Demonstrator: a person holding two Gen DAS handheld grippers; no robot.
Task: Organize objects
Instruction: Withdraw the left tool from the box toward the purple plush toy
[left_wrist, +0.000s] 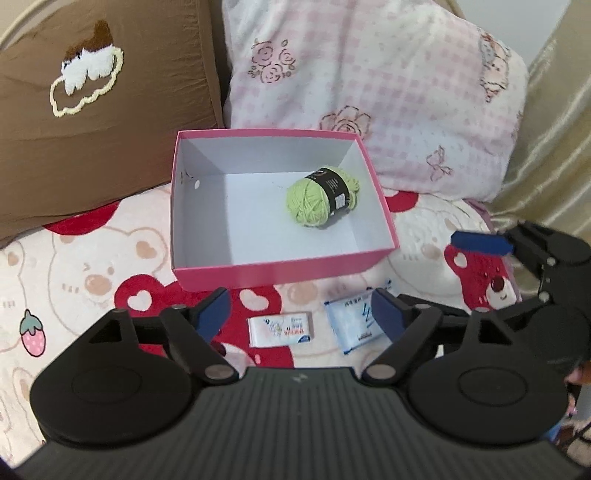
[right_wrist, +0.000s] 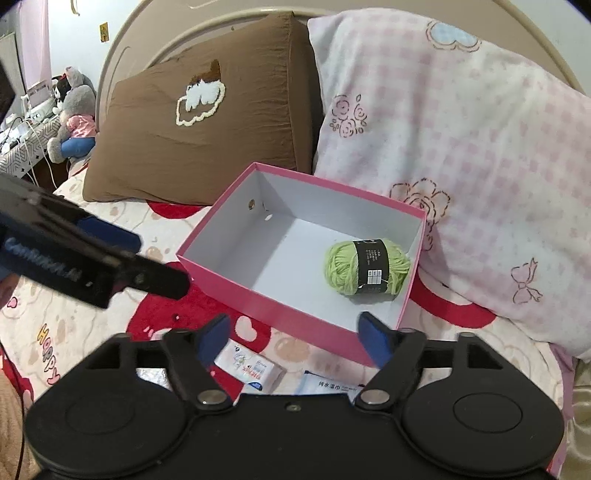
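A pink box (left_wrist: 280, 273) (right_wrist: 258, 291) with a white inside stands on the bed. A green yarn ball (left_wrist: 323, 195) (right_wrist: 365, 267) lies in its right part. In front of the box lie a small white tissue pack (left_wrist: 280, 328) (right_wrist: 249, 367) and a pale blue wet-wipe pack (left_wrist: 352, 321) (right_wrist: 328, 386). My left gripper (left_wrist: 299, 314) is open and empty, just above the two packs. My right gripper (right_wrist: 293, 334) is open and empty, over the box's near edge and the packs. It also shows at the right of the left wrist view (left_wrist: 524, 258).
A brown pillow (left_wrist: 92, 122) (right_wrist: 199, 122) and a pink checked pillow (left_wrist: 369, 85) (right_wrist: 461, 147) lean behind the box. The bed cover (left_wrist: 74, 280) has a bear print. A plush toy (right_wrist: 74, 114) and a cluttered table sit at far left. A curtain (left_wrist: 554, 140) hangs at right.
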